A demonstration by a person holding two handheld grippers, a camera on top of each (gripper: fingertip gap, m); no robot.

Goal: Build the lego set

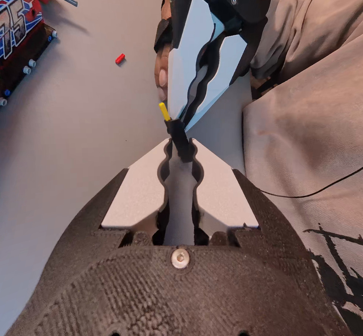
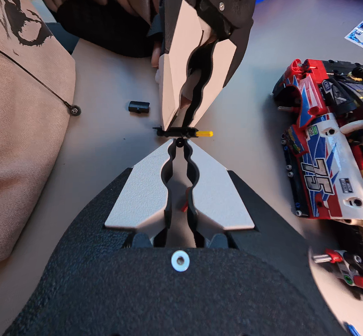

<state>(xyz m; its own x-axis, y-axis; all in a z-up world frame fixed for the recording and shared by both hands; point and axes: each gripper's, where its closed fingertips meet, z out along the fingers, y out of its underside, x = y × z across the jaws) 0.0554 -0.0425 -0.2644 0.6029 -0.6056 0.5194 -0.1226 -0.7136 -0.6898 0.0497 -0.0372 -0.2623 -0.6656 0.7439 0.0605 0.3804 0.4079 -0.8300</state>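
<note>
Table (image 2: 245, 110): grey surface under everything.
Person: beige printed garment (image 1: 304, 129) along the table's right edge in the left wrist view.
Lego car (image 2: 322, 149): red, white and blue body with a number decal, lying on the table to the right in the right wrist view, well apart from the grippers.
Left gripper (image 1: 180, 149): clenched on the black connector piece (image 1: 177, 139), gripping its near end.
Right gripper (image 2: 179, 142): tips pinched on a small black peg under the same piece; meets the left gripper tip to tip.
Yellow axle (image 2: 204, 134): sticks out of one end of the black connector piece, held above the table.
Loose black piece (image 2: 139, 107): on the table, left of the grippers.
Red pin (image 1: 120, 58): on the table, far left.
</note>
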